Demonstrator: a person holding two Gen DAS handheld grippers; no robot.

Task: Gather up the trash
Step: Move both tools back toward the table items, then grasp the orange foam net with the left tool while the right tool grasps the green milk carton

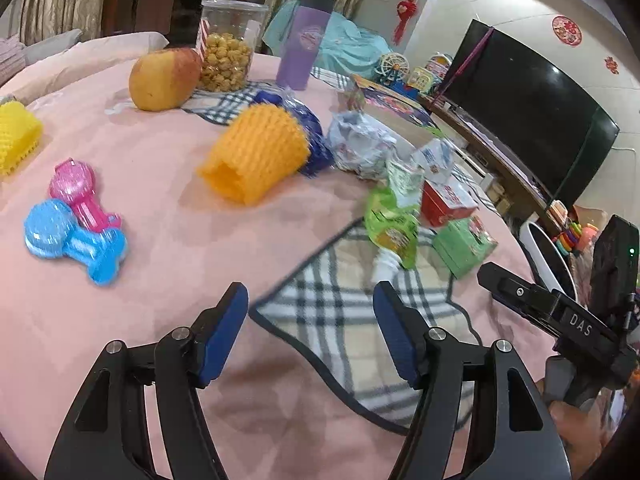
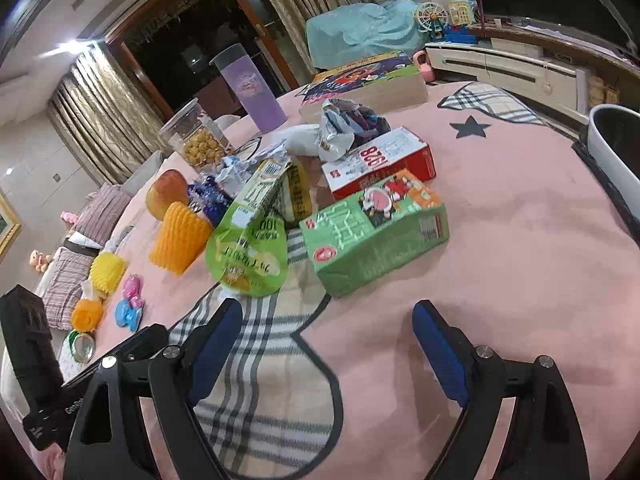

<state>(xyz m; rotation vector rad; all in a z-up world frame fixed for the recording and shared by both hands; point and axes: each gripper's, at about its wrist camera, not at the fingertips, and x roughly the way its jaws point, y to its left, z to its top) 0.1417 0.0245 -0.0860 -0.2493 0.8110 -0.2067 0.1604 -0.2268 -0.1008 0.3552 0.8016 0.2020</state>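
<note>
Trash lies in a heap on the pink cloth: a green pouch (image 2: 248, 256), a green carton (image 2: 376, 232), a red and white carton (image 2: 380, 162), crumpled wrappers (image 2: 340, 128) and an orange foam net (image 2: 180, 238). In the left wrist view the pouch (image 1: 394, 228), green carton (image 1: 464, 246), red carton (image 1: 448, 200), crumpled wrapper (image 1: 360, 144) and orange net (image 1: 256, 152) lie ahead. My left gripper (image 1: 310, 300) is open and empty above the plaid patch. My right gripper (image 2: 328, 320) is open and empty, just short of the green carton.
An apple (image 1: 164, 78), popcorn jar (image 1: 228, 52), purple tumbler (image 1: 304, 40), yellow foam net (image 1: 16, 136), pink and blue toys (image 1: 76, 232) and a puzzle box (image 2: 364, 80) stand on the cloth. A white bin (image 2: 616, 148) sits at the right edge.
</note>
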